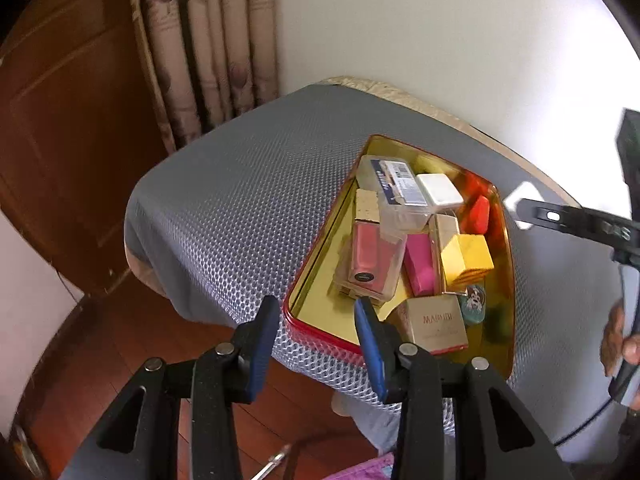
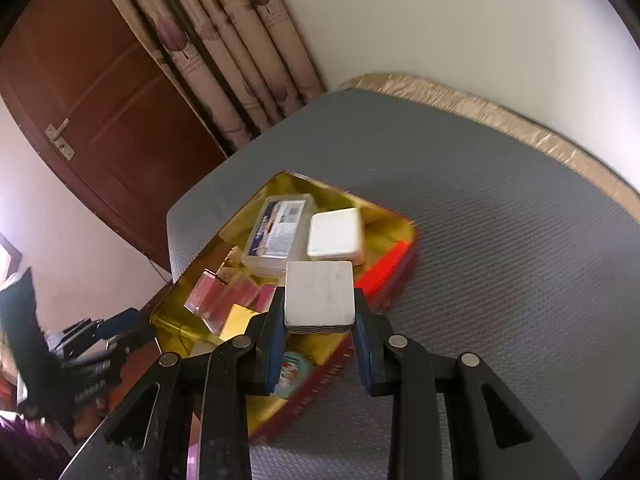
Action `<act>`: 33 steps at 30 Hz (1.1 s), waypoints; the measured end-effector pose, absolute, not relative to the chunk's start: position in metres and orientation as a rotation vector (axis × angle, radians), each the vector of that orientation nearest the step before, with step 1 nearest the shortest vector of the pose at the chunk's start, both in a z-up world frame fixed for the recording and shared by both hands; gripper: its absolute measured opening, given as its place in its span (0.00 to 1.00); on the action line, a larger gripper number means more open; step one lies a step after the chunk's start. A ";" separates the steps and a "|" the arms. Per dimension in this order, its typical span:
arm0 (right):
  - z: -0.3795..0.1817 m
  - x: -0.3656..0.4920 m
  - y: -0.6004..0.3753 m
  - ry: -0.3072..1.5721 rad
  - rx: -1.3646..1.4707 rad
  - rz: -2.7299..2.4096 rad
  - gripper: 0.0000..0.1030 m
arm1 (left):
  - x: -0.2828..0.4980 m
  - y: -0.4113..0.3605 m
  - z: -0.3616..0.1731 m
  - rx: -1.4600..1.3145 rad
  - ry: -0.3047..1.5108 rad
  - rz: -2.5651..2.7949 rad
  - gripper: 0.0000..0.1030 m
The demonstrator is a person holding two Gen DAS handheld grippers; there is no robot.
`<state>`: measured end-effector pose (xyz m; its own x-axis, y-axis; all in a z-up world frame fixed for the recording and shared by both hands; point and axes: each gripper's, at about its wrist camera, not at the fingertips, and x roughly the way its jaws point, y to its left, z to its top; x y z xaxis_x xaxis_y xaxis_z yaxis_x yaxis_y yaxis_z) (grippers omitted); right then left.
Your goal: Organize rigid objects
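in the right wrist view the right gripper point(image 2: 320, 320) sits at the lower centre of the frame with its 2 blue-padded jaws clamped on the sides of a small square white block point(image 2: 319, 295), which shows dark layered edges along its bottom. the block is held above the near right part of a gold-lined tin point(image 2: 404, 226) with a red outer wall, which lies on a grey textured mat point(image 2: 500, 264) filling the right half of the frame. inside the tin, toward its upper end, a clear plastic box with a blue and white label point(image 2: 280, 228) lies just beside a white rounded case point(image 2: 336, 234); lower left are pink boxes point(image 2: 224, 292) and a yellow box point(image 2: 240, 318).

in the left wrist view the left gripper point(image 1: 316, 320) stands at the lower centre, its jaws partly apart with nothing between them, over the near left corner of the tin point(image 1: 320, 336). the tin takes up the centre right of that frame and holds a pink item in a clear case point(image 1: 372, 256), a magenta box point(image 1: 418, 266), a yellow box point(image 1: 468, 256), a beige carton with red lettering point(image 1: 438, 324) and a red piece point(image 1: 476, 216). the right gripper point(image 1: 524, 210) enters from the right edge with the white block at its tip. a brown wooden door point(image 1: 60, 140) and a patterned curtain point(image 1: 208, 40) fill the upper left.
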<state>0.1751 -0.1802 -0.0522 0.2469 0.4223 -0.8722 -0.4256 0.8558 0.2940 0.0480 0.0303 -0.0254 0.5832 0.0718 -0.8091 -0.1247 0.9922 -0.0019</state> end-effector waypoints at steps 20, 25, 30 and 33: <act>-0.010 0.107 -0.143 0.877 -0.037 0.327 0.97 | 0.045 0.033 -0.025 -0.131 0.865 0.006 0.39; 0.016 0.061 -0.127 0.720 -0.179 0.249 0.99 | 0.039 0.030 -0.021 -0.140 0.841 -0.009 0.39; 0.023 0.039 -0.128 0.659 -0.206 0.192 0.99 | 0.030 0.024 -0.011 -0.105 0.782 0.006 0.39; 0.025 0.031 -0.130 0.646 -0.205 0.156 0.99 | 0.023 0.022 -0.004 -0.085 0.747 0.020 0.39</act>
<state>0.0310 -0.1299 0.0250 0.7880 0.0800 -0.6105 -0.2071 0.9682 -0.1404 0.0232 0.0216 -0.0035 0.7335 -0.0117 -0.6796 -0.0489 0.9964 -0.0699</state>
